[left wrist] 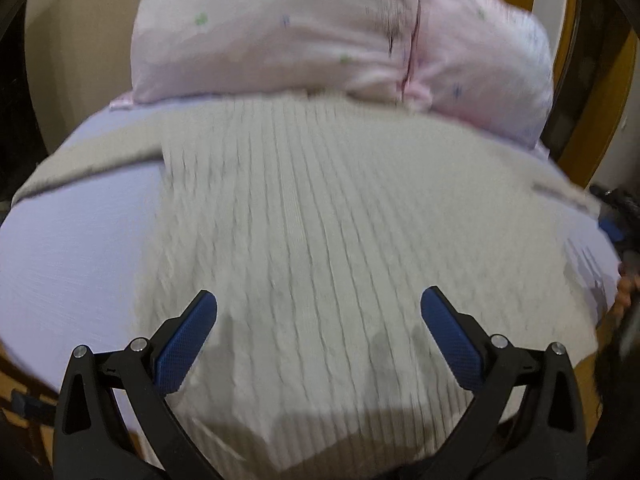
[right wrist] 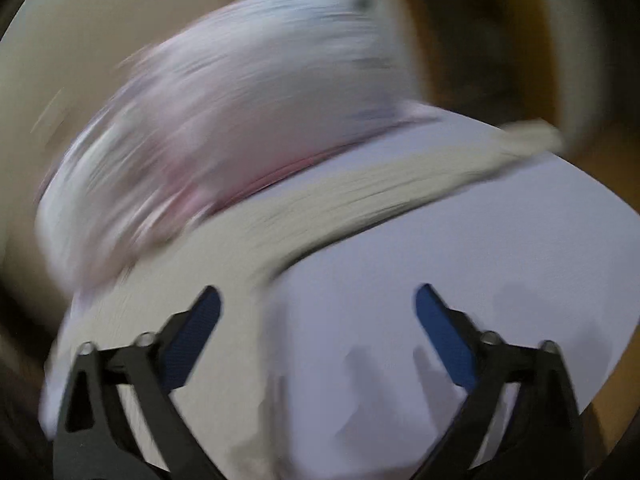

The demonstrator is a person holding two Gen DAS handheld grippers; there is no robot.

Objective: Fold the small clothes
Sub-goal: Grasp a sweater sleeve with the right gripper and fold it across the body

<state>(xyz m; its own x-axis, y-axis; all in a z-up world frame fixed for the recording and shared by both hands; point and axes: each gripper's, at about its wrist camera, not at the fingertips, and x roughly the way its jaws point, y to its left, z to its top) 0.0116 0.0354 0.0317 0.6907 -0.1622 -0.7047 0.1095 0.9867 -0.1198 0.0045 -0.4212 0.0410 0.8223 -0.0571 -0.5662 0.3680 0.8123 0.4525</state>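
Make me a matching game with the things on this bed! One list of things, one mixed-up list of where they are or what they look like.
Things:
1. cream cable-knit sweater
2. pink puffy pillow with small prints
3. pale lilac bed sheet
4. left gripper

Descriptions:
A. open, holding nothing, above the knit
B. at the far end, beyond the knit
C. spread flat in the middle
D. smooth, lying under everything

Pairs: 1-C, 2-B, 3-D, 4-A

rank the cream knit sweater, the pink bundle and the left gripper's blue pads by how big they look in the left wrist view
1. cream knit sweater
2. pink bundle
3. blue pads, though they sit closest to the camera
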